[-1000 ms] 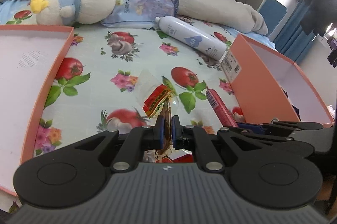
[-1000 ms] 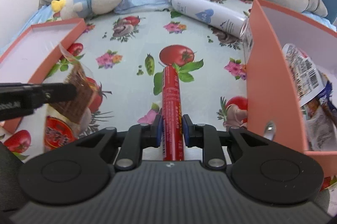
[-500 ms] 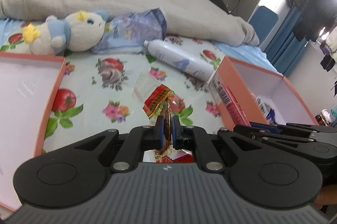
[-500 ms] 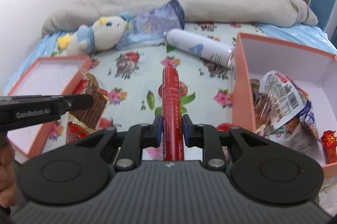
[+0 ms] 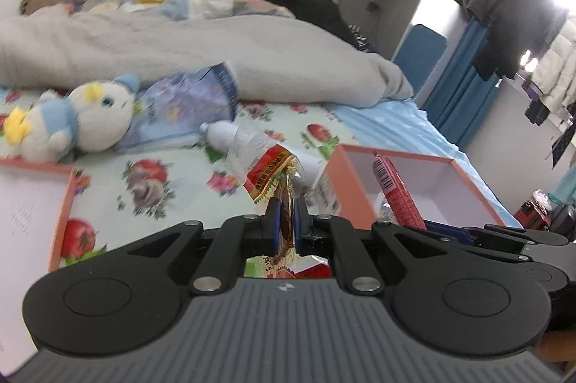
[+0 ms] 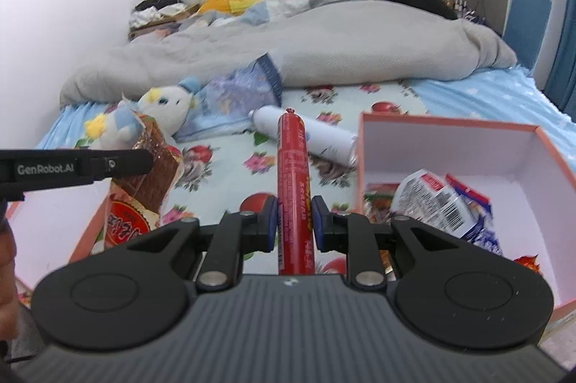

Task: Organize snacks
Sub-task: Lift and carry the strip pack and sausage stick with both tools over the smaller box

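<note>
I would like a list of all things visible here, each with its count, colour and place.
sausage: 1, red, in right tongs
wafer pack: 1, brown-red, in left tongs
box: 1, orange, right, holds snacks
lid: 1, orange, left
snacks: several, mixed, in box
bottle: 1, white, lying on sheet
plush toy: 1, white-blue, far left
blanket: 1, grey, behind
left tongs: black, shut
right tongs: black, shut

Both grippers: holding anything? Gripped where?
Left gripper pinches the brown snack packet mid-body. Right gripper clamps the red sausage stick near its lower end.
</note>
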